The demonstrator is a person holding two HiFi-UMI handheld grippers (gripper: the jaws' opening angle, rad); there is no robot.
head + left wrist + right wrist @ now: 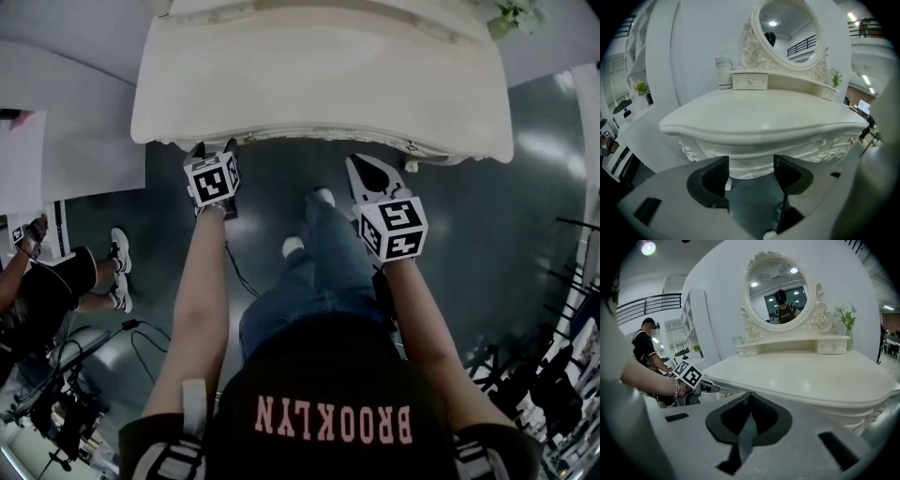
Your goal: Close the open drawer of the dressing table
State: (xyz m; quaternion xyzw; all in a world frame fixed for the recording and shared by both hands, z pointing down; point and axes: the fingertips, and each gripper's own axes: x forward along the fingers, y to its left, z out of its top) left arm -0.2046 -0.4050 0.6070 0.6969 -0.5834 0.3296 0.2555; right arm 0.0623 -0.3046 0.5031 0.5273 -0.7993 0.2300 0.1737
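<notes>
Head view: dressing table (pixel 319 84) front hidden under own top. Left gripper view: mirror (pixel 787 33) top cropped.

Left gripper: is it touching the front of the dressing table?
Cannot tell. In the left gripper view the left gripper, jaws apart, overlaps the carved front of the dressing table; neither contact nor gap shows plainly.

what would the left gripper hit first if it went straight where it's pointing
The left gripper, jaws open, would probably meet the carved front of the dressing table under its top; depth is unclear.
</notes>
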